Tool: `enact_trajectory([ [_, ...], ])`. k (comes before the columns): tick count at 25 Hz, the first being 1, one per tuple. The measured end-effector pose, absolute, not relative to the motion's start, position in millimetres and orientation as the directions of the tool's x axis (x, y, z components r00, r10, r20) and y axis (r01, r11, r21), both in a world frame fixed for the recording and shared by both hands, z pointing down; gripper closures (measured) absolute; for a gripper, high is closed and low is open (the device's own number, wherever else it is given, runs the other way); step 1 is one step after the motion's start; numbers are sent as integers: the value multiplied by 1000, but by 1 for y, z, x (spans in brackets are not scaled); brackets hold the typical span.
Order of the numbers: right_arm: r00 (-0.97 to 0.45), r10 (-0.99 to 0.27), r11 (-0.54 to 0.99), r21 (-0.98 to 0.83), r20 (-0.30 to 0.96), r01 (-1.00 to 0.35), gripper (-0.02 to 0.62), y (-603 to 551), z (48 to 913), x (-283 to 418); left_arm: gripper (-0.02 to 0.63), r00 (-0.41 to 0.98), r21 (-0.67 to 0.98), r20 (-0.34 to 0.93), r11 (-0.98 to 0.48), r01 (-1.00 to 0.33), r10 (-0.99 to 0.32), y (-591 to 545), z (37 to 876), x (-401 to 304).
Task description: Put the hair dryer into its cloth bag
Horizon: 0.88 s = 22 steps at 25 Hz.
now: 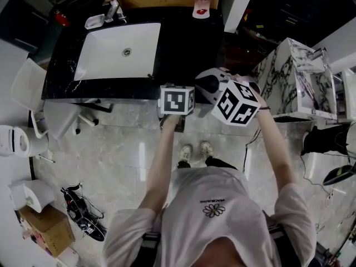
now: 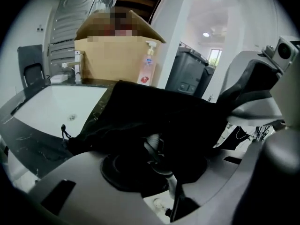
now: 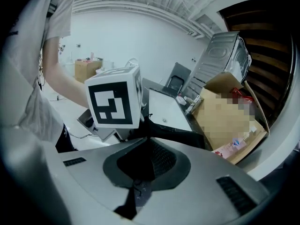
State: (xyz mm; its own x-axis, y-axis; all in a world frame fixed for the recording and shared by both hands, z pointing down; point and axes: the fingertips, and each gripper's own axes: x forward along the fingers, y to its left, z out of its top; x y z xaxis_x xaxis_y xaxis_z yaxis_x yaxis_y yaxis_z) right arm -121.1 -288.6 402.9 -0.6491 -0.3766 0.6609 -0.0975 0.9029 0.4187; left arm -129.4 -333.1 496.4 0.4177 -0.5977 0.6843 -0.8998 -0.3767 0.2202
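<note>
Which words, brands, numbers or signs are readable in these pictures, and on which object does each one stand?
No text can be read with confidence.
Shirt: one small line of print above a flower emblem, too small to read.
Pump bottle: coloured label, too blurred to read.
Marker cubes: black-and-white square patterns only, no letters or numbers.

Bathroom, white sink (image 1: 119, 52), faucet (image 1: 114, 9), black counter (image 1: 178, 49)
</note>
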Motion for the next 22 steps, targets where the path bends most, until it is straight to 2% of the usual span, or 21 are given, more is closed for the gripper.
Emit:
enact_trajectory([
  [7,-627,-383,905,413,678,-106,575,-298,408,-114,451,347,131,708,-368,-920,-615,-367,509,-127],
  [15,-626,-377,911,395,683,-117,575,-304,409,-107,451,342,131,708,-361,-923,-618,-377,511,-124],
  [18,-626,-387,907,403,677,-125,575,-303,411,-108,449,351,108,670,-382,-918,-654,-379,503,-120],
  [22,-642,-413,895,419,647,-153,574,-299,415,-113,394,321,76,593,-346,-935,-738,-370,491,-128],
])
